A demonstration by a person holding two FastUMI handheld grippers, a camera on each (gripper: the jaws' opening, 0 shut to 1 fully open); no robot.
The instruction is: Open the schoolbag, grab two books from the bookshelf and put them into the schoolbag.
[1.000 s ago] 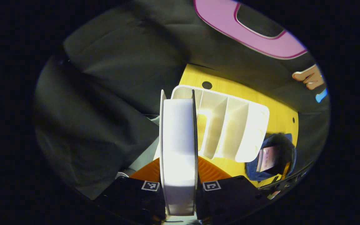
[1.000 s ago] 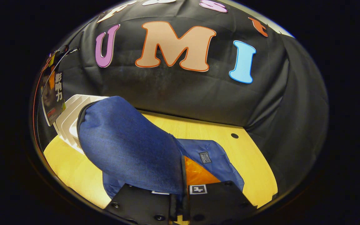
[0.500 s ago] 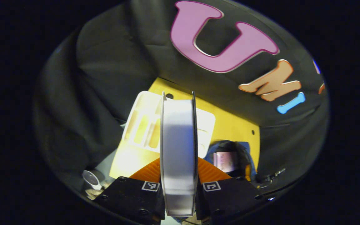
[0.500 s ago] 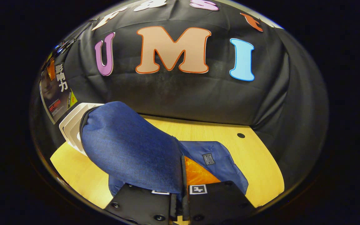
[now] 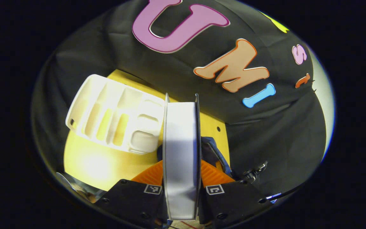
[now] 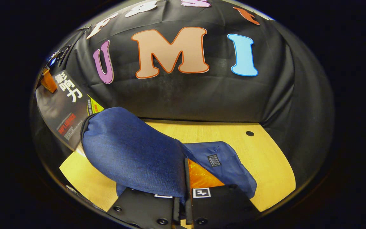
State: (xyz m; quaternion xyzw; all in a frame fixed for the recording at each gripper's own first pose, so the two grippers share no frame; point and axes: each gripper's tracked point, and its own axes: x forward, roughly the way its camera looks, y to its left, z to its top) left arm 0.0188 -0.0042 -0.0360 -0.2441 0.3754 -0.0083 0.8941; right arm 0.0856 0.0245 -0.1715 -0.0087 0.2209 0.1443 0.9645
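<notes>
My left gripper (image 5: 181, 190) is shut on a thick book (image 5: 181, 152), held upright with its white page edge facing the camera. Behind it to the left stands the white slotted bookshelf (image 5: 113, 122), its slots bare. A bit of the blue schoolbag (image 5: 216, 152) peeks out right of the book. In the right gripper view, my right gripper (image 6: 186, 203) is shut on the edge of the schoolbag (image 6: 132, 152) and holds its flap up. The same book (image 6: 65, 109) shows its dark cover, hanging in the air just left of the bag's raised top.
The yellow wooden table (image 6: 265, 159) carries the bag and has bare room to the bag's right, with a small cable hole (image 6: 249, 133) near the back. The black cloth wall closes off the back and both sides.
The left gripper has swung away from the bookshelf with the book and moved toward the bag. In the right gripper view the book has come closer and now hides the shelf. The right gripper holds still.
</notes>
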